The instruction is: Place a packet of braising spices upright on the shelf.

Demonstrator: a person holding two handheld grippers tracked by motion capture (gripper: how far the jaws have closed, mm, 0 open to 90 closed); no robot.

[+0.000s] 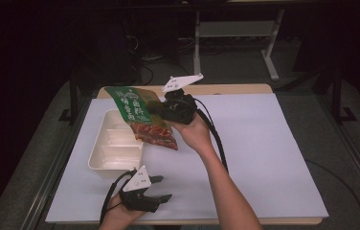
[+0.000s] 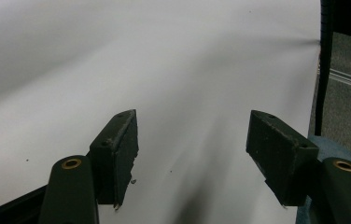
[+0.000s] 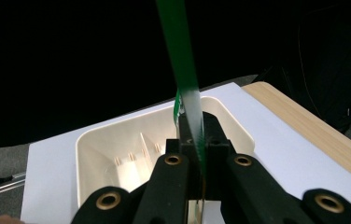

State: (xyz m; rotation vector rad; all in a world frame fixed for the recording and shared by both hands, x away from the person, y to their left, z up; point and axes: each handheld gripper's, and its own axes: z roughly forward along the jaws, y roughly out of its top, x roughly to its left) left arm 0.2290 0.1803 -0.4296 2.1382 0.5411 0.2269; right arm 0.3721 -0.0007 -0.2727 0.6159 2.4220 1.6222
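Note:
A snack bag (image 1: 142, 120), green on top and red below, hangs in the air above the right side of a cream tray (image 1: 99, 143) with divided compartments. My right gripper (image 1: 157, 111) is shut on the bag's right edge, held up by a hand. In the right gripper view the bag (image 3: 183, 70) is seen edge-on, pinched between the closed jaws (image 3: 197, 135), with the tray (image 3: 86, 140) below and beyond. My left gripper (image 1: 161, 188) rests near the table's front edge, open and holding nothing. In the left gripper view its jaws (image 2: 194, 154) stand wide apart over the white sheet.
A white sheet (image 1: 264, 143) covers the table, with a strip of wooden tabletop (image 3: 304, 126) along the far side. Table legs and cables (image 1: 197, 48) stand on the dark floor beyond. The right gripper's cable (image 1: 219, 139) trails along the forearm.

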